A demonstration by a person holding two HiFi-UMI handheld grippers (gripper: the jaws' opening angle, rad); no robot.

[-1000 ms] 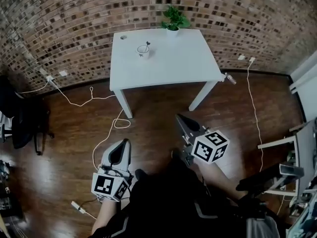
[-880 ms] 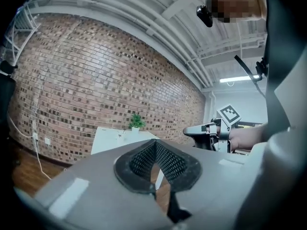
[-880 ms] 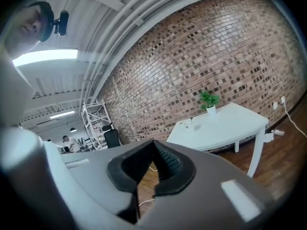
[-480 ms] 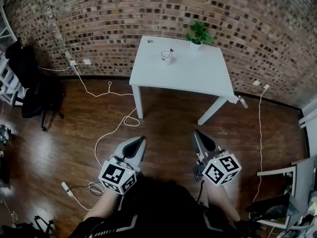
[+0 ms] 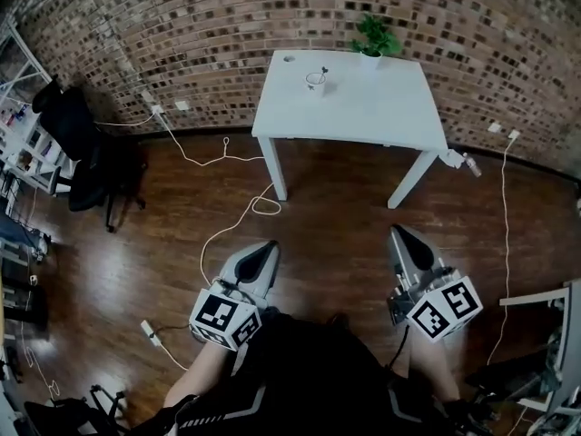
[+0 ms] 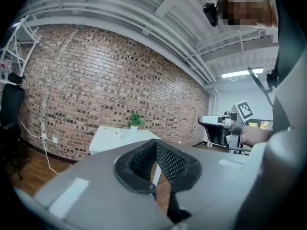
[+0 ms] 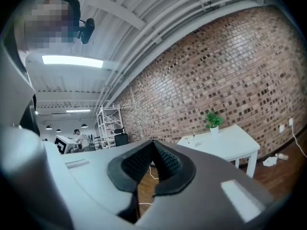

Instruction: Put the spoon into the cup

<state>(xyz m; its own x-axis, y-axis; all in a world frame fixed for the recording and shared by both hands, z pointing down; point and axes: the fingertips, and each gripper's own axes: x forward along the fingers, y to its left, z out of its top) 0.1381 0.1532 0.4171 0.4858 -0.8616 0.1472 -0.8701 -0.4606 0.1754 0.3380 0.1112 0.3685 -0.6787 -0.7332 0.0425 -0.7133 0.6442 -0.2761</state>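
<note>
1. Position. You stand on the wooden floor (image 5: 345, 216), well apart from the white table (image 5: 381, 116). The table stands against the brick wall (image 5: 227, 16).

2. Task items. The cup (image 5: 315, 83) stands on the tabletop, left of centre and towards the wall side. The spoon (image 5: 323, 70) shows only as a thin dark handle standing up out of the cup. At this range the head view does not resolve its bowl. A potted plant (image 5: 374, 38) stands at the back edge of the table, to the right of the cup and apart from it.

3. Left gripper (image 5: 269, 246). You hold it low over the floor, pointing towards the table. In the left gripper view its 2 jaws are together, the ribbed pads (image 6: 168, 159) meet at the tip, and nothing is between them. Its marker cube (image 5: 223, 317) sits at your hand.

4. Right gripper (image 5: 399, 233). You hold it beside the left one, apart from it, and it also points towards the table. In the right gripper view its jaws are fully closed, pads (image 7: 165, 161) tip to tip, and they hold nothing.

5. Surroundings. A white cable (image 5: 238, 228) runs across the floor between you and the table. A black office chair (image 5: 86, 148) stands at the left, near the wall.
</note>
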